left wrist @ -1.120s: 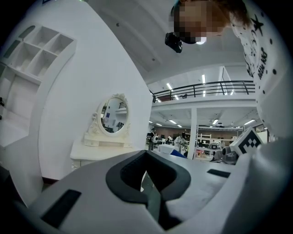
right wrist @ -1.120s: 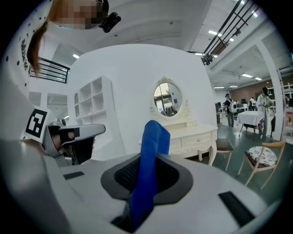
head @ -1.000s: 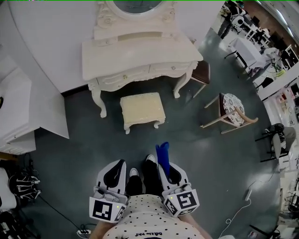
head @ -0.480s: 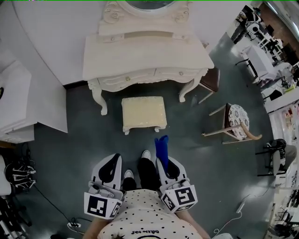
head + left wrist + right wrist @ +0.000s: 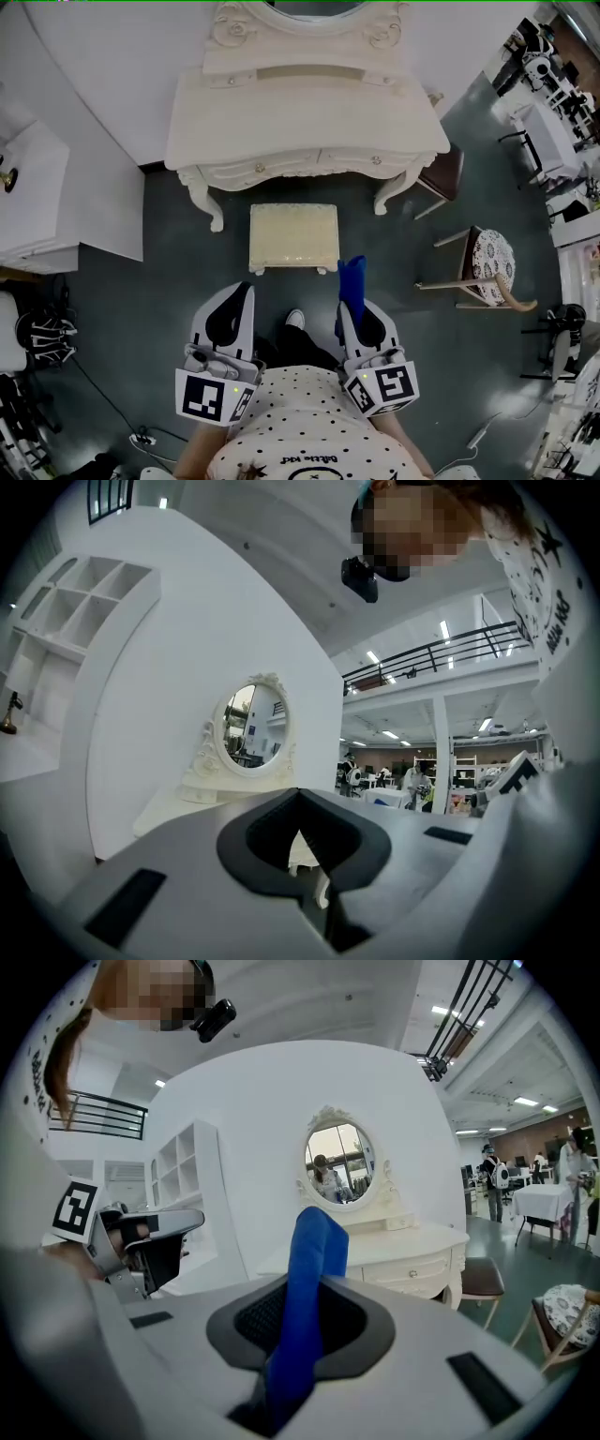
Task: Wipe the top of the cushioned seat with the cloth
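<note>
While the head view looks down, I log the cushioned seat [image 5: 293,236] on the floor before the white table [image 5: 300,112], with the blue cloth [image 5: 352,279] near it, not touching.
Left gripper view: left claw [image 5: 298,797] pressed together, empty.
Right gripper view: right claw [image 5: 302,1290] pinching the cloth, which stands upright.

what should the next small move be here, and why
Probably carry the right gripper forward and down toward the cushioned seat. Its fingers are shut on the blue cloth, which sticks up past them, while the seat stands ahead on the floor in front of the dressing table, with the cloth well short of it.
</note>
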Demonstrator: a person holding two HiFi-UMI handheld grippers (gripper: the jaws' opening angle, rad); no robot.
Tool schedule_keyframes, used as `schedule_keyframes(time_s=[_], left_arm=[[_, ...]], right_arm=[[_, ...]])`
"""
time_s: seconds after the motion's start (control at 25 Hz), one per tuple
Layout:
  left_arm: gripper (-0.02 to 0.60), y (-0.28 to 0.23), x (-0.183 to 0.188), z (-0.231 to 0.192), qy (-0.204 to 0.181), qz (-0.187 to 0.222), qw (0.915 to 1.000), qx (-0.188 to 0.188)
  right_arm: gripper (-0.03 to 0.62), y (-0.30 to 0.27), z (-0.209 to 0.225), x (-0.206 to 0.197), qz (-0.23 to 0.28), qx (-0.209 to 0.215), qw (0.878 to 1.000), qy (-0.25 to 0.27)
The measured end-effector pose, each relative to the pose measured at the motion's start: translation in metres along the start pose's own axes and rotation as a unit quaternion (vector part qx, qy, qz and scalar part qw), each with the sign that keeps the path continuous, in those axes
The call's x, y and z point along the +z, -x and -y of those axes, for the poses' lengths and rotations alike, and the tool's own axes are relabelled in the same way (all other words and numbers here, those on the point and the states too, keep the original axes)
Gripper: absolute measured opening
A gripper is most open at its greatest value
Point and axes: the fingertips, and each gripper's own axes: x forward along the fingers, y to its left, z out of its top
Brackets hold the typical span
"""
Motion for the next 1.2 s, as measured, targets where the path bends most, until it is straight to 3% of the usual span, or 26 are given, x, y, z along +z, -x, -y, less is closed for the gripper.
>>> schedule_keyframes(time_s=[0.2, 0.48, 0.76, 1.2], left_arm=[[-0.002, -0.026, 0.015, 0.008, -0.014, 0.019, 0.9996, 0.013], [-0.002, -0.047, 0.014, 0.009, -0.023, 0.01, 0.9996, 0.008], [-0.002, -0.079, 0.011, 0.009, -0.016, -0.001, 0.9997, -0.017], [-0.002, -0.133, 0.012, -0.052, -0.013, -0.028, 0.9984, -0.048]], right_arm=[[0.061, -0.004, 0.031, 0.006, 0.005, -0.003, 1.0, -0.009], [0.062, -0.012, 0.053, 0.011, 0.01, -0.007, 1.0, -0.027], [0.063, -0.029, 0.067, 0.015, 0.002, -0.02, 0.999, -0.04], [0.063, -0.093, 0.055, 0.035, -0.011, -0.048, 0.997, -0.051]])
